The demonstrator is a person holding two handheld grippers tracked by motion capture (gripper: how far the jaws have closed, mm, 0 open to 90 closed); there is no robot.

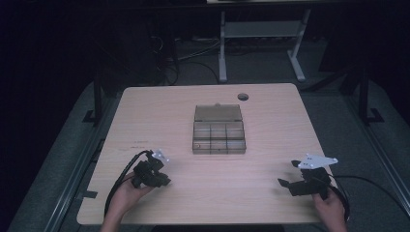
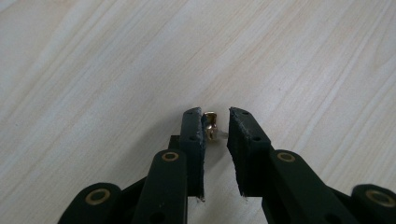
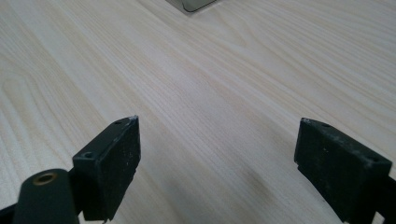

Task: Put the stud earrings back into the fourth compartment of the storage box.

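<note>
At the left of the high view a hand (image 1: pixel 126 193) holds the left claw (image 1: pixel 164 175) low over the near left part of the table (image 1: pixel 145 111), its cable looping back toward the table's edge. In the left gripper view this claw (image 2: pixel 215 128) points down at the pale wood, and a small brass-coloured piece (image 2: pixel 210 125), perhaps a nut or a screw, though it is too small to name for sure, sits between the two black jaws near their tips. It lies against the inner face of the jaw on the left of that view, while a narrow gap separates it from the other jaw, so the claw is nearly closed around the piece but not yet pressing on it from both sides. Toward the middle of the table, well apart from both claws, stands a clear plastic box (image 1: pixel 218 129) with its lid folded back and its inside split into small compartments; a corner of the box (image 3: pixel 192 4) shows at the top of the right gripper view. At the right of the high view the other hand (image 1: pixel 332 209) holds the right claw (image 1: pixel 286 174) near the table's near right edge, a grey plate on top of it. In the right gripper view this claw (image 3: pixel 217 128) stands wide open, with bare wood between its jaws.
</note>
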